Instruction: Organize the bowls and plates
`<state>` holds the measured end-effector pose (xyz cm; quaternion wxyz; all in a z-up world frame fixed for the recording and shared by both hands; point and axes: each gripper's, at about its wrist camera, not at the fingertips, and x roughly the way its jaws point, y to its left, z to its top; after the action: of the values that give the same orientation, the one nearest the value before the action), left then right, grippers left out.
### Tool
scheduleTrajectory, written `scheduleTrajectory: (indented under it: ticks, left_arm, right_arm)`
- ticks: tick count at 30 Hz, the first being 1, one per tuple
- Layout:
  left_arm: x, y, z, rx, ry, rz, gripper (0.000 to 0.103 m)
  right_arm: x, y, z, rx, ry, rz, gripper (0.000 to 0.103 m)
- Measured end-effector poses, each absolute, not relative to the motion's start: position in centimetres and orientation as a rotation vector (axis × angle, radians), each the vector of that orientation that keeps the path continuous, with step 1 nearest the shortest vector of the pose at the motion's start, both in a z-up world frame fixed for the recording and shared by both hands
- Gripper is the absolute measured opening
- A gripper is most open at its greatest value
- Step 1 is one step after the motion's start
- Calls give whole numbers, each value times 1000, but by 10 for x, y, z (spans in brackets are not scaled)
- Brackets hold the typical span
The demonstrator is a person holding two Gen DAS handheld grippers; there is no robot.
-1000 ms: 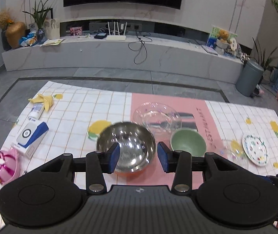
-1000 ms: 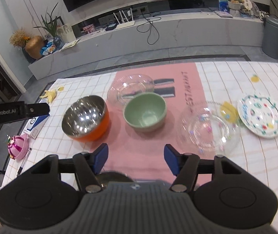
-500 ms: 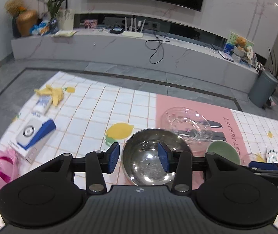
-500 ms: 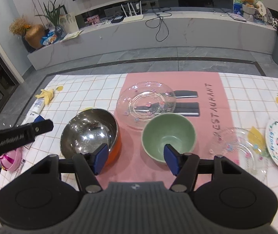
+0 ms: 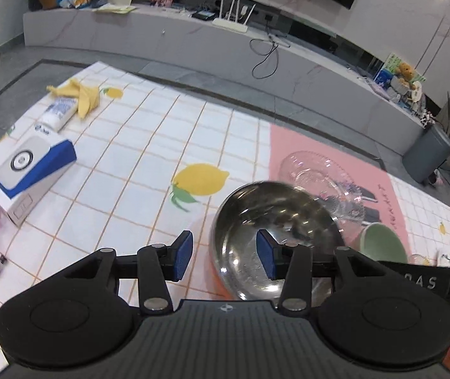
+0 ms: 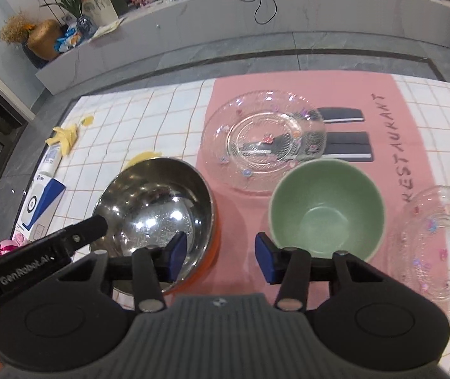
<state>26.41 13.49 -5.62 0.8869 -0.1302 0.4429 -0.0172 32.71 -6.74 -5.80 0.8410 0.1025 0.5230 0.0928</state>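
Landmark: pink placemat (image 6: 382,101) in the middle of the checked lemon-print cloth (image 5: 149,145).

Steel bowl (image 6: 155,208) with orange outside, on the placemat's left edge, half on the cloth. Green bowl (image 6: 326,208) on the placemat's near centre, just right of the steel bowl, apart from it. Clear glass plate (image 6: 262,139) on the placemat's far half, behind both bowls. Second clear glass plate (image 6: 436,246) off the placemat's right edge, flat on the cloth.

Left gripper (image 5: 221,255) straddling the steel bowl's left rim: one pad inside, one outside. Jaws apart and opening, no squeeze seen. Likely set up for a rim pinch.

Right gripper (image 6: 221,255) over the bare placemat between the two bowls, nothing between its pads, jaws closing. Likely heading for the green bowl's near-left rim, for nesting into the steel one.

Both bowls upright, mouths up, round, no long axis. Plates flat, faces up.
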Motion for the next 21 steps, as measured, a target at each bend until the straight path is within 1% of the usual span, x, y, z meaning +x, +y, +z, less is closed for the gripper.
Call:
scheduleTrajectory:
  ticks: [1,3,5,7,9,10,11,12,14,15,16,19,21]
  left_arm:
    - [265,136,-59,-276,929,-32,52]
    - [265,138,-64,-300,936,-37,52]
    - [266,138,-66,-310,938,-41,52]
    - [267,138,-66,-311,930,-39,52]
    - [270,138,-66,-318,939,-32,51]
    - [270,138,-66,-324,939,-34,48]
    - [270,138,-66,-327,940,-32,42]
    - [271,137,-67,-327,945,-28,39]
    - [271,136,-68,-326,952,-34,28]
    - [271,135,-68,-329,953,-38,25]
    - [270,135,-68,-325,953,-32,22]
    - [269,136,-67,-323,956,-16,12]
    - [268,138,-66,-335,959,-19,9]
  right_arm:
    - [329,-66,-61,217,1113,192,44]
    - [334,-65,-67,224,1124,188,43]
    - [338,-62,-72,228,1137,175,37]
    - [341,-60,-78,238,1152,171,35]
    - [342,-59,-81,247,1162,175,30]
    - [342,-58,-82,246,1167,176,26]
    - [343,-57,-83,250,1169,178,24]
    - [343,-57,-84,255,1171,179,23]
    - [344,-56,-84,263,1173,179,20]
    - [344,-56,-84,268,1174,181,18]
    - [343,-56,-85,277,1175,186,14]
    - [342,-54,-83,274,1177,182,14]
    - [340,-55,-82,274,1180,176,14]
